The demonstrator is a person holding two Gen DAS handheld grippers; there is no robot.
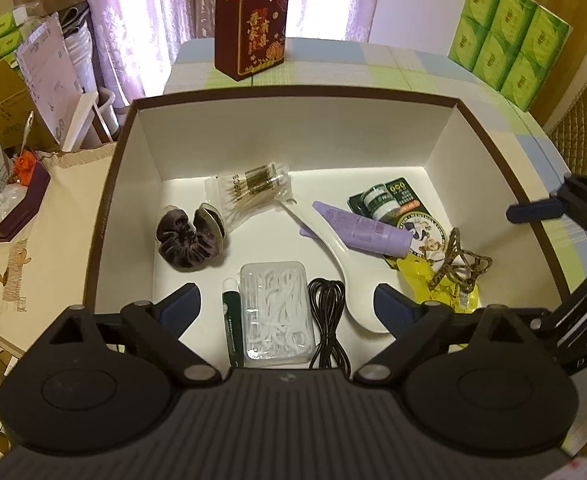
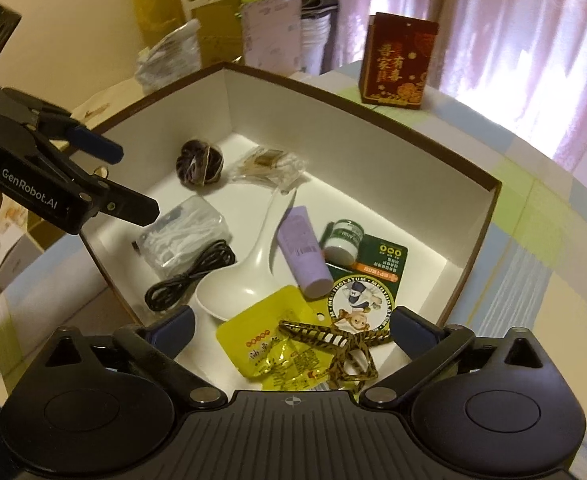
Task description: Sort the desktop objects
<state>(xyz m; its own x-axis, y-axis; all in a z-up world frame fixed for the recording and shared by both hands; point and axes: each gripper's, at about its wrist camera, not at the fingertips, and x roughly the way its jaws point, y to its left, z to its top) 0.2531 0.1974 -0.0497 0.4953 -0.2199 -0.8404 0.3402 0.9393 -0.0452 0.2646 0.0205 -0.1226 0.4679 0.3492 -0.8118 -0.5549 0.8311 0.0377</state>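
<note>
A brown-rimmed box [image 1: 293,94] with a white inside holds the objects. These include a dark scrunchie [image 1: 189,238], a cotton swab pack [image 1: 253,192], a white spoon [image 1: 333,256], a purple tube [image 1: 365,232], a green jar [image 1: 377,200], a clear floss-pick case [image 1: 277,312] and a black cable [image 1: 327,320]. My left gripper [image 1: 287,304] hangs open over the case and cable, holding nothing. My right gripper [image 2: 293,324] is open and empty above a yellow packet [image 2: 269,344] and a striped hair band [image 2: 345,344], near the box's [image 2: 333,98] right corner.
A dark red gift bag [image 1: 253,28] stands behind the box on the checked tablecloth [image 1: 413,68]. Green tissue packs [image 1: 505,40] are stacked at the back right, beside a padded chair [image 1: 581,120]. Boxes and papers [image 1: 45,80] crowd the left side.
</note>
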